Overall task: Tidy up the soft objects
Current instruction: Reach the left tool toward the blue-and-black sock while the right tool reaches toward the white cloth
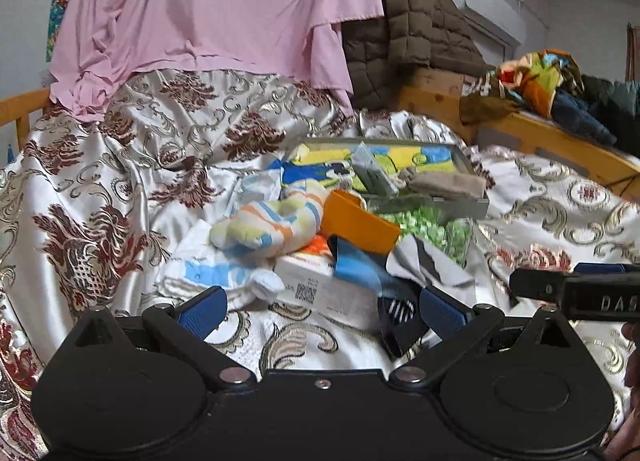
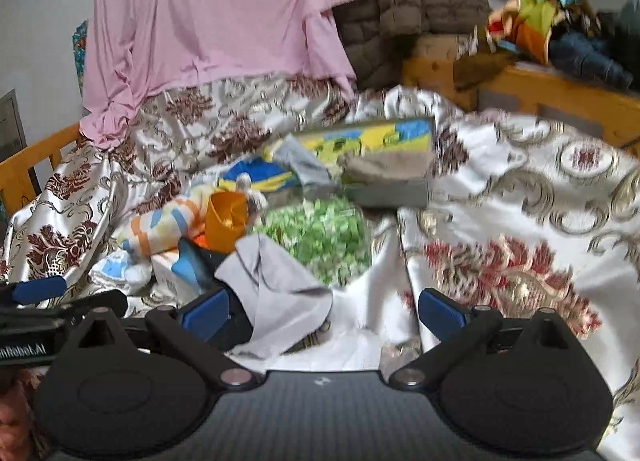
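While the whole bed is draped in a shiny satin bedspread [image 1: 120, 189] with swirly gold and dark red damask, the clutter sits in a heap mid-bed. Up behind it hangs a matte pink sheet [image 1: 224, 13], next to a puffy brown quilted blanket [image 1: 412, 21].

Pile contents: a fuzzy pastel-striped sock [image 1: 268, 221] curled into a fat loop, a smooth orange plastic cup [image 1: 356, 225] tipped on its side right against it, a crinkly clear bag of green bits [image 2: 320, 233], a flat white box [image 1: 320, 281] with a QR code, and a shallow grey tray [image 1: 464, 205] holding a bright cartoon-print cloth and a tan folded sock [image 1: 444, 183].

Left gripper [image 1: 322, 311]: blue ribbed pads spread wide, holding nothing. A blue and black sock [image 1: 376, 281] trails down just inside its right finger; can't tell whether they touch. A grey and black cloth [image 1: 424, 261] lies right beside that.

Right gripper [image 2: 322, 315]: also wide open, nothing pinched. A limp plain grey cloth [image 2: 276, 289] is crumpled between its fingers, close up by the left pad. This view is motion-blurred, so I can't confirm contact.
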